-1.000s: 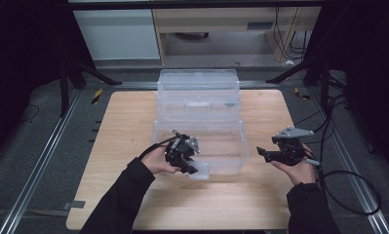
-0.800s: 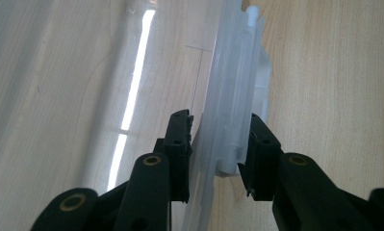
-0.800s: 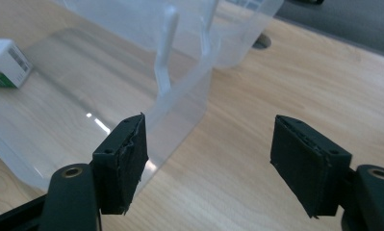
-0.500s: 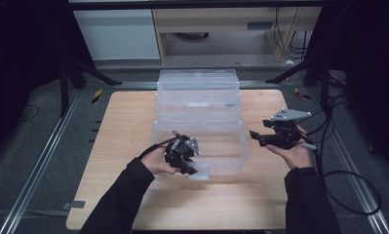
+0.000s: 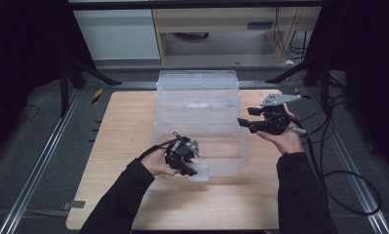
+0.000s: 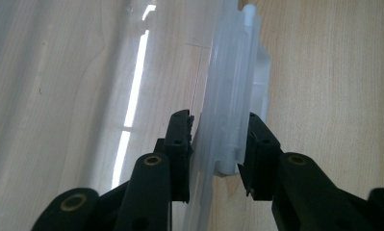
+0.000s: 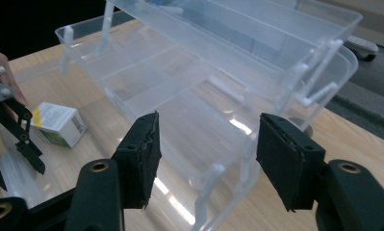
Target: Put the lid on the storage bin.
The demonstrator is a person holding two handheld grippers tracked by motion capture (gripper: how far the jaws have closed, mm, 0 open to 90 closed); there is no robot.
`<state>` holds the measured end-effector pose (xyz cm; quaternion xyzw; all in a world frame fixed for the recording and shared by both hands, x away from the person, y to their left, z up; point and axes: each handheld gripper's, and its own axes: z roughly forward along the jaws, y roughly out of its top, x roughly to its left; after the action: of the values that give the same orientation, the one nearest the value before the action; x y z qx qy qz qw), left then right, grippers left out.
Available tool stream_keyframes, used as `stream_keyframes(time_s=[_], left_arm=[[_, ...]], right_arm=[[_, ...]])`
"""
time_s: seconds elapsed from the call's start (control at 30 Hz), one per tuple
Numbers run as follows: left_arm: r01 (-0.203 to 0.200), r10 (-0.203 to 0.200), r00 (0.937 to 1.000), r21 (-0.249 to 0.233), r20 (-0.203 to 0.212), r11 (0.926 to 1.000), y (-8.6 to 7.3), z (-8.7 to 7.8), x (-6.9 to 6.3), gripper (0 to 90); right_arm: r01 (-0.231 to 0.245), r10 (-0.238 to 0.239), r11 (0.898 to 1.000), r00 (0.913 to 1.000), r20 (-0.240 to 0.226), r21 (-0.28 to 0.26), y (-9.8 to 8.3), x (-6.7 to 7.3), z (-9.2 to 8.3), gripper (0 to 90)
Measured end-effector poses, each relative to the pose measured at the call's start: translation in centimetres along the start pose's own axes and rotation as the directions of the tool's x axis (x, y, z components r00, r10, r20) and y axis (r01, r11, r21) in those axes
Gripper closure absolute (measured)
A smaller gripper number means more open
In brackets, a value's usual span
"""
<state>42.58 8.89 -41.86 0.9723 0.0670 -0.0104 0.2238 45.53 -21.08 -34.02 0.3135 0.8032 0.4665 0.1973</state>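
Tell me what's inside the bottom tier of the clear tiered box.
Inside the clear tiered box lies a small carton with yellow and green print; the upper trays cover the rest of that tier.

A clear plastic tiered organiser box (image 5: 198, 117) stands opened out in steps along the middle of the light wooden table (image 5: 119, 126), its highest tray toward the far edge and its lowest toward the near edge. At the near wall of the lowest tray, the left claw (image 5: 188, 168) grips the box's small clear front flap (image 5: 200, 172). The right claw (image 5: 244, 123) hangs above the table just beside the box's right side, its jaws parted and having just been closing, nothing between them.
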Motion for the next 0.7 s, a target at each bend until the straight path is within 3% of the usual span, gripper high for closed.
stream_keyframes(time_s=[0.37, 0.7], left_arm=[[-0.002, 0.002, 1.0, 0.0, -0.005, 1.0, 0.0, 0.0, -0.2, 67.7], [-0.011, 0.011, 0.9999, 0.006, -0.001, 0.9999, 0.0, 0.0, -0.3, 67.7]], right_arm=[[0.079, -0.08, 0.997, 0.993, -0.086, -0.019, 3.5, -0.3, 1.8, 46.4], [0.136, -0.132, 0.991, 0.9807, -0.144, 0.013, 5.5, -0.9, 4.1, 49.7]])
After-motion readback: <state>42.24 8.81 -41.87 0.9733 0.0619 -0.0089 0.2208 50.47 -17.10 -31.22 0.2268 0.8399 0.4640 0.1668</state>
